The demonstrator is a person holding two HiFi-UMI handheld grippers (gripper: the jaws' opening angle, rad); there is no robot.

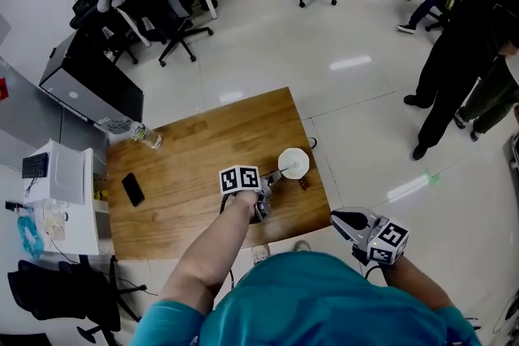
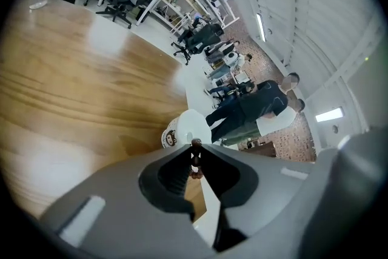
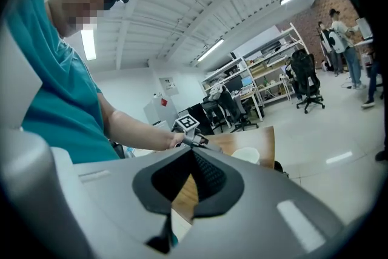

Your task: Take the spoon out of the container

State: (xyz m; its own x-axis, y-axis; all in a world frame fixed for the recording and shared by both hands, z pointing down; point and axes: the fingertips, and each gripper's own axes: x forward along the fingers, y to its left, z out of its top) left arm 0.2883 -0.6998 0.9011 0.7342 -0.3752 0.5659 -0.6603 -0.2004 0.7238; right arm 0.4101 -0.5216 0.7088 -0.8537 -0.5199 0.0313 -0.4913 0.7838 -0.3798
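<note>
A white container point(image 1: 293, 163) stands near the right edge of the wooden table point(image 1: 195, 174). In the left gripper view the container point(image 2: 182, 129) shows a small monkey picture and sits just beyond the jaws. My left gripper point(image 1: 272, 189) is right next to it. The jaws of the left gripper point(image 2: 195, 151) are closed on a thin dark-brown spoon handle point(image 2: 195, 159). The spoon's bowl is hidden. My right gripper point(image 1: 336, 216) hangs off the table's right front corner, shut and empty. From the right gripper point(image 3: 193, 150) I see the container point(image 3: 245, 154) and the left arm.
A black phone point(image 1: 133, 189) lies on the table's left side and a plastic bottle point(image 1: 146, 135) at its far left corner. A small brown thing point(image 1: 304, 184) lies beside the container. A white appliance point(image 1: 61, 182) stands left of the table. People point(image 1: 462, 53) stand at the right.
</note>
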